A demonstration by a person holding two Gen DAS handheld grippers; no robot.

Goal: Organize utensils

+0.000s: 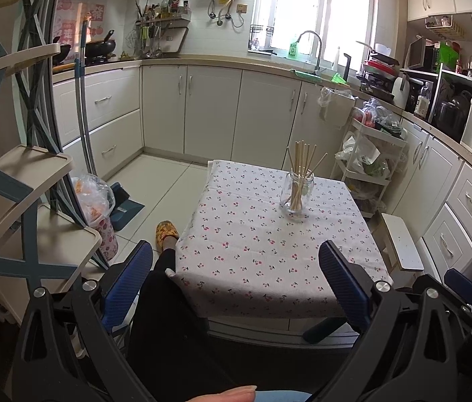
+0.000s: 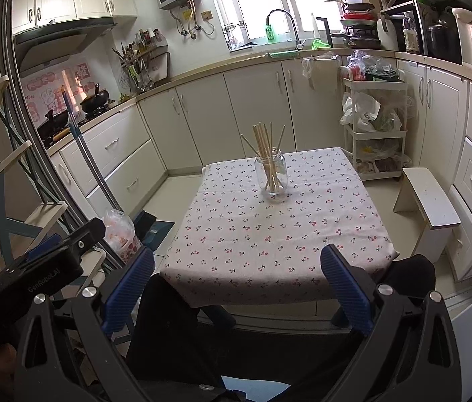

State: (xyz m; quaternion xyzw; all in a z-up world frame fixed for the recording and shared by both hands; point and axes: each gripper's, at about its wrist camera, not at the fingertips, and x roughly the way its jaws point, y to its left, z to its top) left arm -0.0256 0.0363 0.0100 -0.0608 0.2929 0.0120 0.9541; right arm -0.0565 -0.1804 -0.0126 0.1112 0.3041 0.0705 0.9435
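A clear glass jar stands upright on a small table with a cherry-print cloth. Several wooden chopsticks stand in it, fanned out. The jar also shows in the right wrist view with the chopsticks on the cloth. My left gripper is open and empty, held back from the table's near edge. My right gripper is open and empty, also short of the near edge. The left gripper shows at the left of the right wrist view.
A small white stool stands right of the table. A white trolley with bags is at the back right. A shelf rack, a mop and a bag-lined bin stand on the left. The person's legs are under the near edge.
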